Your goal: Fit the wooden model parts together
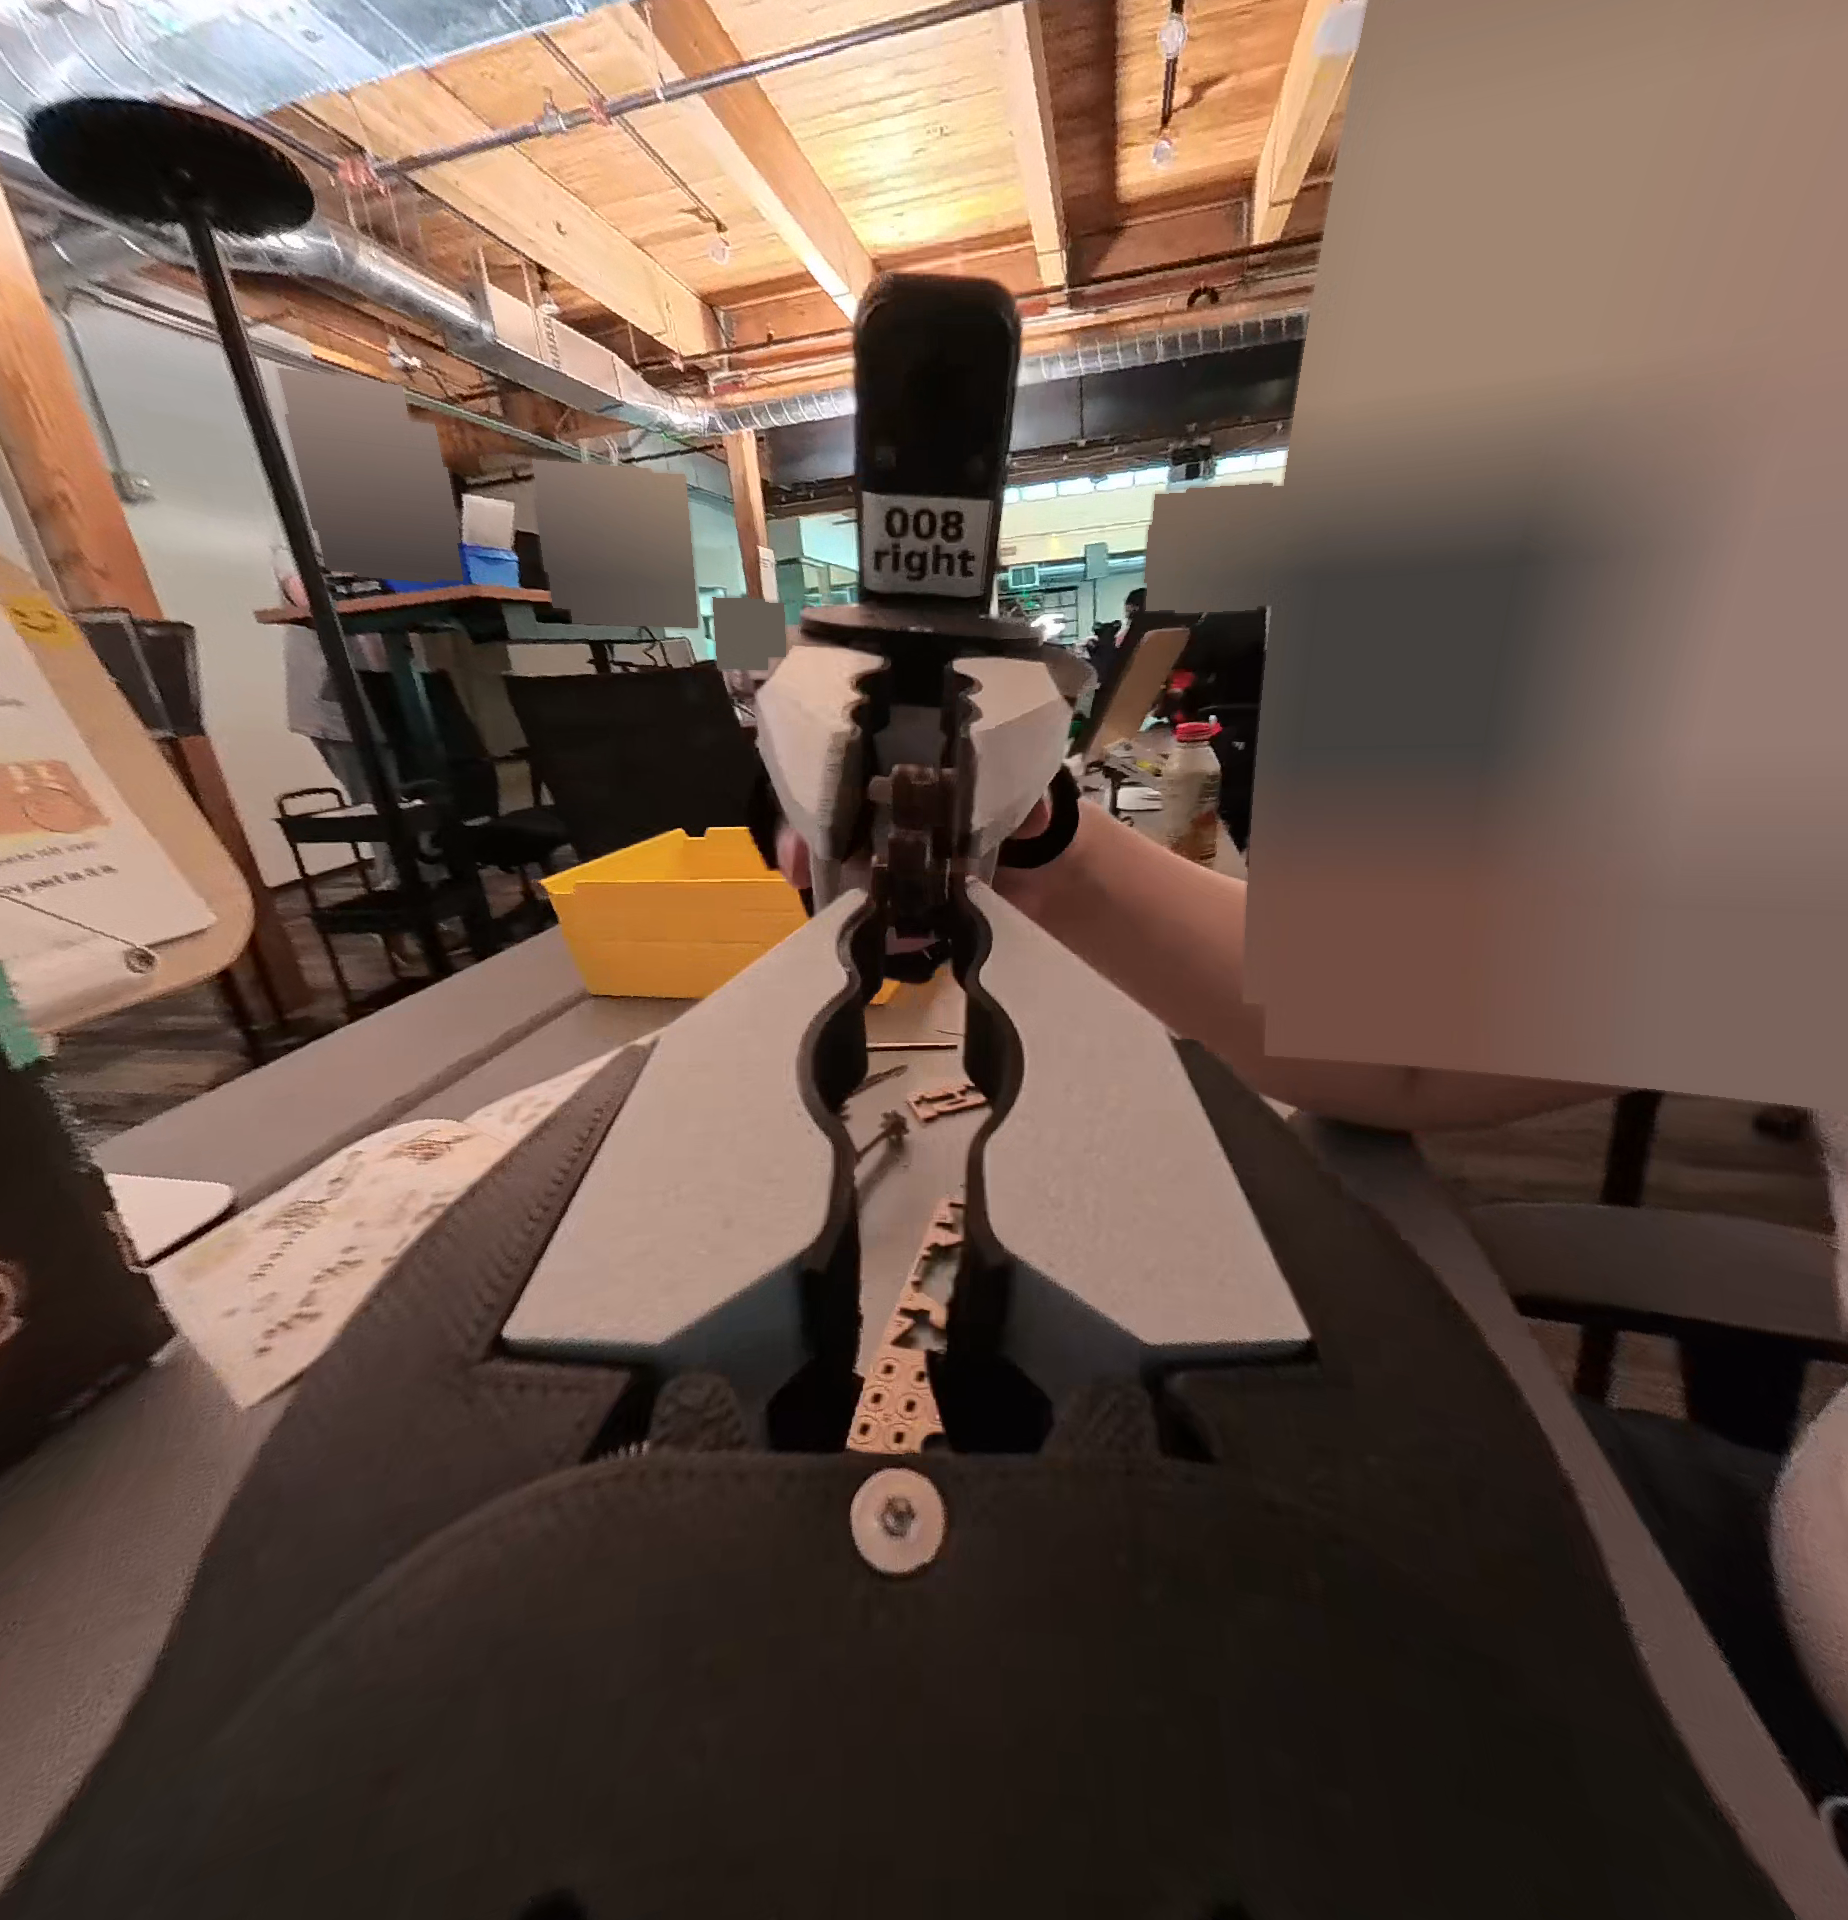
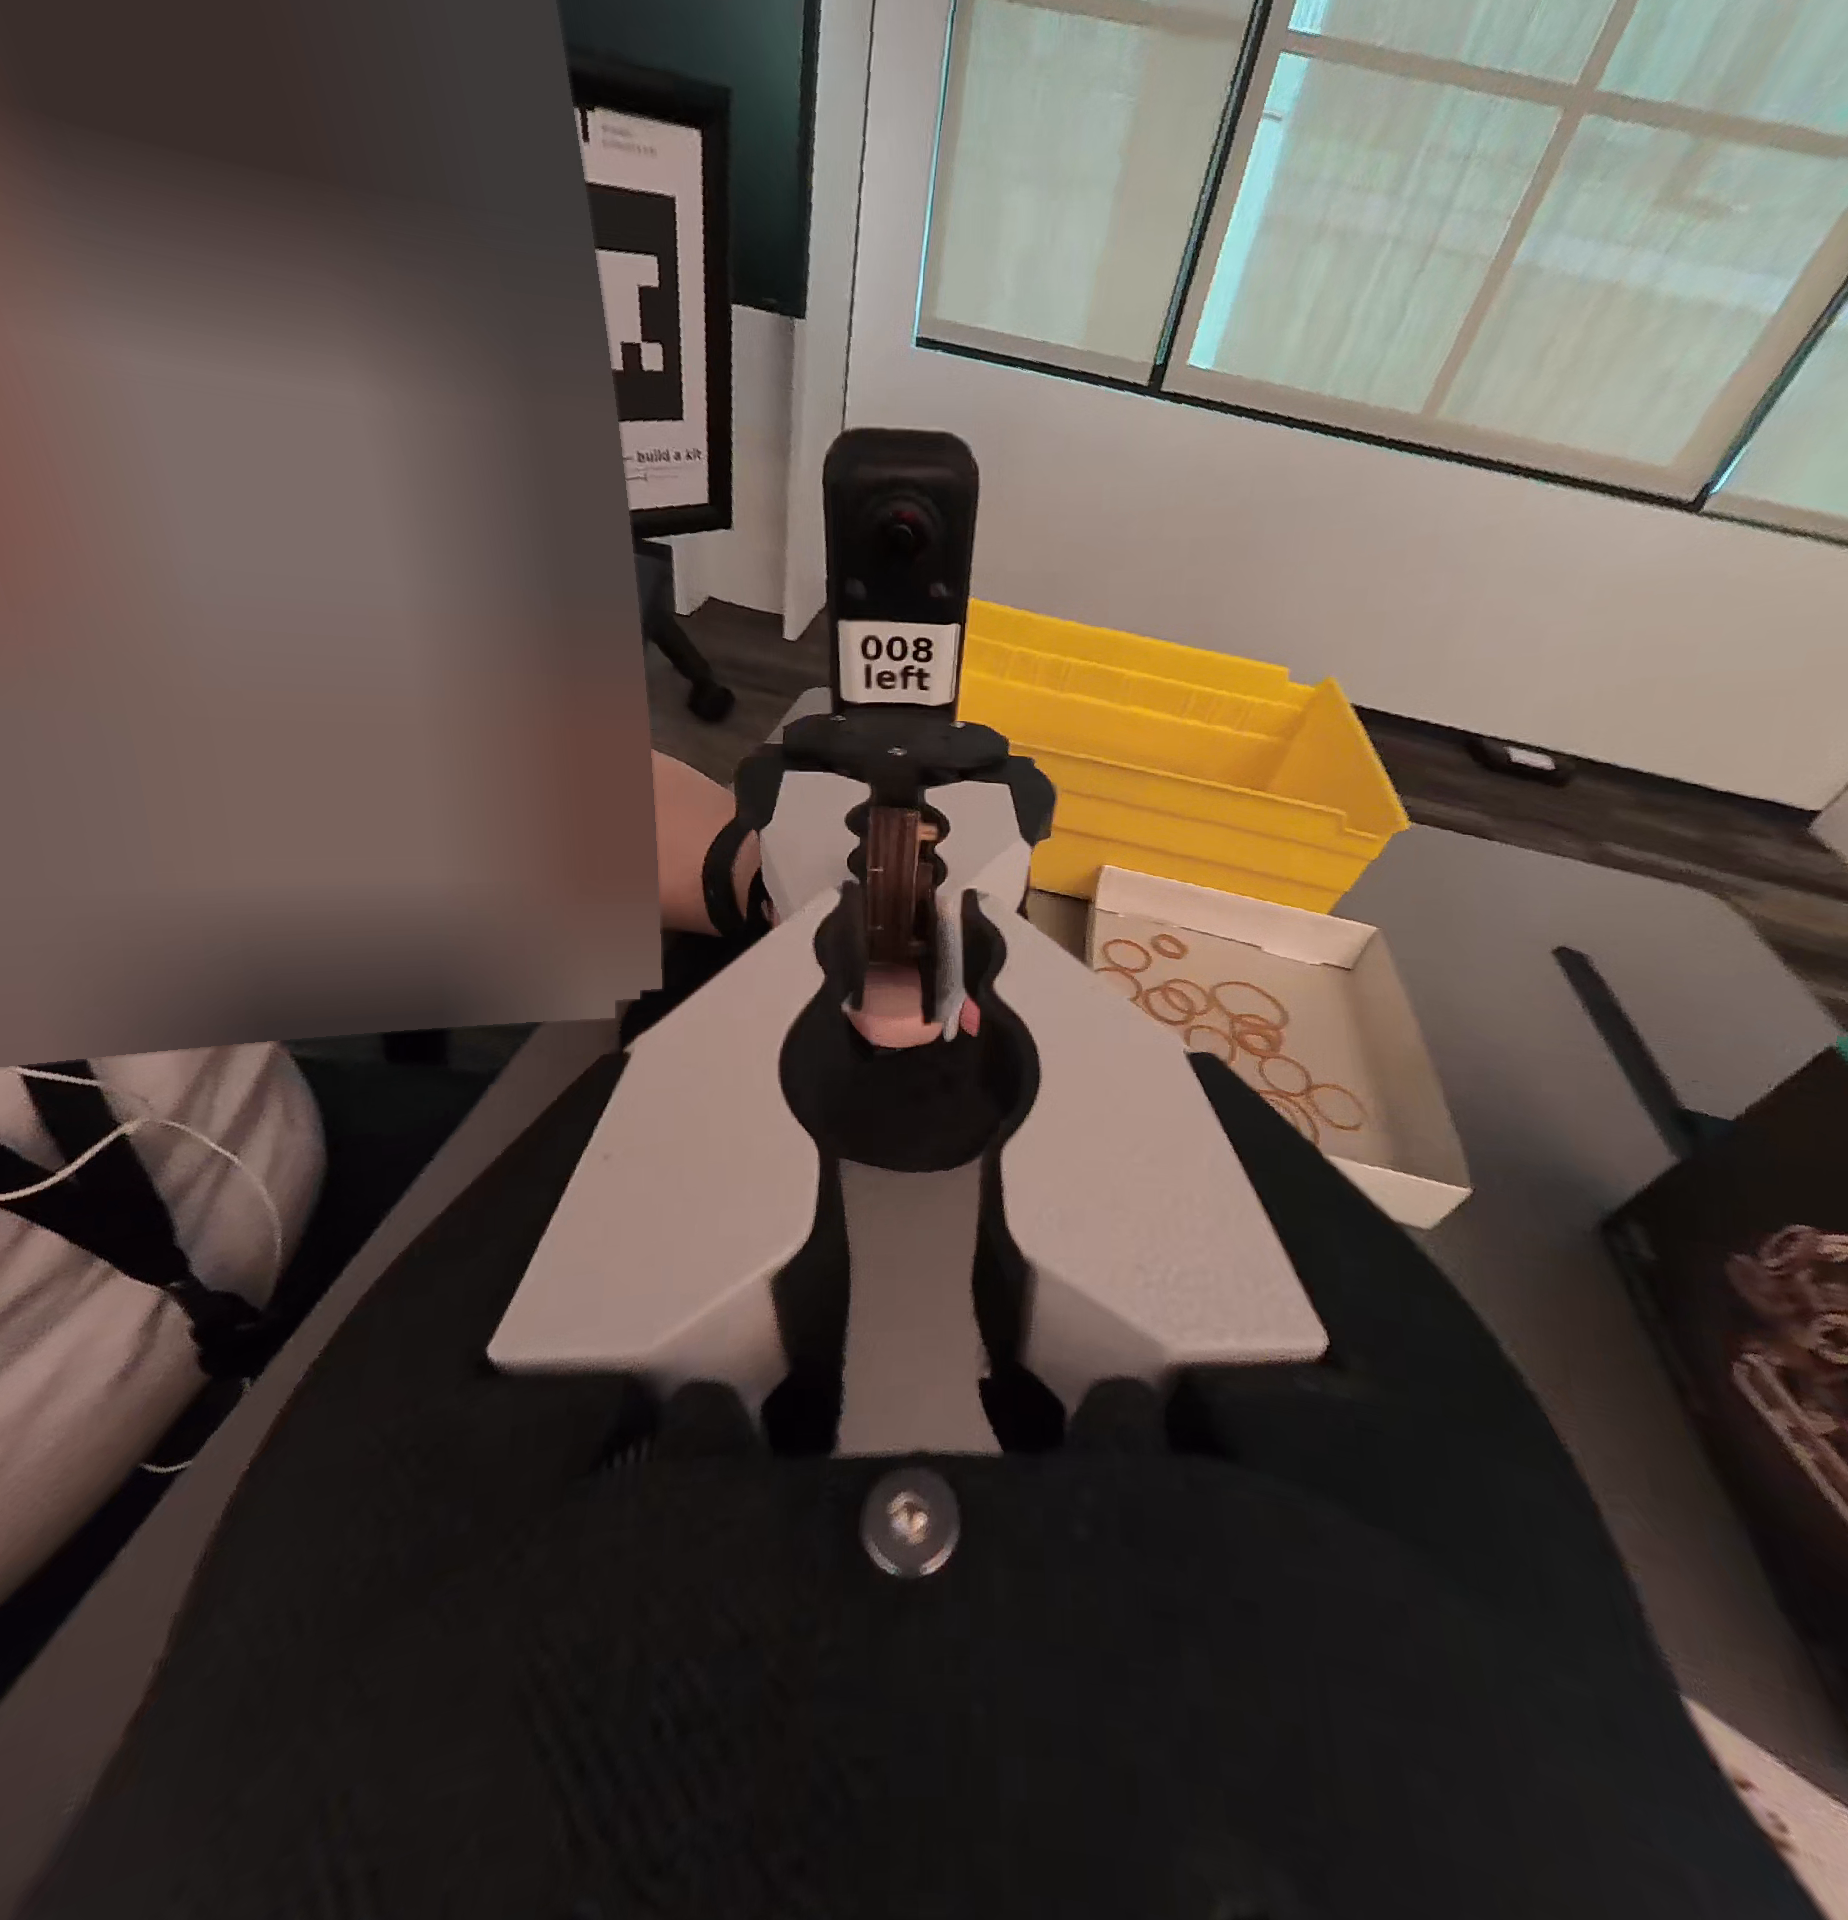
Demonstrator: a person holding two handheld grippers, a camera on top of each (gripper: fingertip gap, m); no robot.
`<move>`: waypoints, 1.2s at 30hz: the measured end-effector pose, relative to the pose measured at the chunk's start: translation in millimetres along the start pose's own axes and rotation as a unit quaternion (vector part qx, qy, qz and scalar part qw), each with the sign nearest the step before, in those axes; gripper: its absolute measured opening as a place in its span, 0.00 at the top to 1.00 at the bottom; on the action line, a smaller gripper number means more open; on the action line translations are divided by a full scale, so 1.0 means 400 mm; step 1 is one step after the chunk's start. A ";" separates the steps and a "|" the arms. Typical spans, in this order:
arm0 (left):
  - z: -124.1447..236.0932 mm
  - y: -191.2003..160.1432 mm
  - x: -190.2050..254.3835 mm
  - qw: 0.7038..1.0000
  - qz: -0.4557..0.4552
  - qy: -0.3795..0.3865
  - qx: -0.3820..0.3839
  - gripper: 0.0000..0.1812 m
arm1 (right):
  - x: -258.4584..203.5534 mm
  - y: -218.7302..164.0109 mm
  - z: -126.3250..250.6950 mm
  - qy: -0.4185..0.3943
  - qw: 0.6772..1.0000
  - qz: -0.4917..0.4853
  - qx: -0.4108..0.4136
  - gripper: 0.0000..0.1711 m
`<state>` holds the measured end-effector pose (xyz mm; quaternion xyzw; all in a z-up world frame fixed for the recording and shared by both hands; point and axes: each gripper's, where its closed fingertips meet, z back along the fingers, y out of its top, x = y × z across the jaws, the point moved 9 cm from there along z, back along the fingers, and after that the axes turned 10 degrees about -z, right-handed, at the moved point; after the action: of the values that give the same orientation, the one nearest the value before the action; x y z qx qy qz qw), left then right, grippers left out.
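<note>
My two grippers face each other tip to tip above the table. In the left wrist view my left gripper point(image 1: 915, 920) is shut on the near end of a small dark wooden model assembly point(image 1: 907, 831). My right gripper point(image 1: 912, 800) is shut on its far end. In the right wrist view the assembly point(image 2: 889, 883) shows as stacked brown layers between my right gripper point(image 2: 894, 935) and the left gripper point(image 2: 892, 831). A small pink bit point(image 2: 899, 1023) sits between my right fingers behind the tips. Loose wooden parts point(image 1: 946, 1101) and a laser-cut sheet point(image 1: 899, 1351) lie on the table below.
A yellow bin point(image 1: 681, 914) point(image 2: 1190, 758) stands at the table's far side. A white box of rubber bands point(image 2: 1263, 1029) sits beside it. A dark kit box point(image 1: 26, 1247) point(image 2: 1782, 1351) and an instruction sheet point(image 1: 328, 1247) lie nearby. A person's forearm point(image 1: 1138, 935) reaches in. My two grippers' fingertips are within a few centimetres of each other.
</note>
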<state>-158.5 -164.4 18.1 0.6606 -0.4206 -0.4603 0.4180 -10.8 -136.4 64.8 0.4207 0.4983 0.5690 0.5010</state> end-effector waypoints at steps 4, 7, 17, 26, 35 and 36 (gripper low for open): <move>-0.001 -0.004 -0.007 0.999 0.031 -0.002 -0.004 0.94 | 0.010 -0.008 -0.007 0.007 1.000 -0.025 0.005 0.93; -0.002 -0.009 -0.015 0.997 0.070 -0.009 -0.009 0.95 | 0.015 -0.013 -0.014 0.012 0.999 -0.045 0.005 0.95; 0.012 -0.002 -0.039 0.997 0.079 0.013 0.006 0.81 | 0.062 -0.029 -0.002 0.022 0.980 -0.195 0.018 0.96; 0.039 0.013 -0.058 0.997 0.076 0.007 0.032 0.94 | 0.052 -0.033 -0.013 0.031 0.982 -0.186 -0.006 0.96; 0.037 0.011 -0.054 0.997 0.072 -0.007 0.026 0.93 | 0.048 -0.033 -0.015 0.034 0.984 -0.176 -0.011 0.96; 0.037 0.010 -0.055 0.996 0.080 -0.010 0.028 0.94 | 0.049 -0.033 -0.015 0.037 0.983 -0.182 -0.009 0.96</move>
<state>-178.3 -147.6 24.3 0.6320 -0.4891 -0.4197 0.4304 -17.4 -117.7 50.3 0.2972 0.5793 0.4881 0.5813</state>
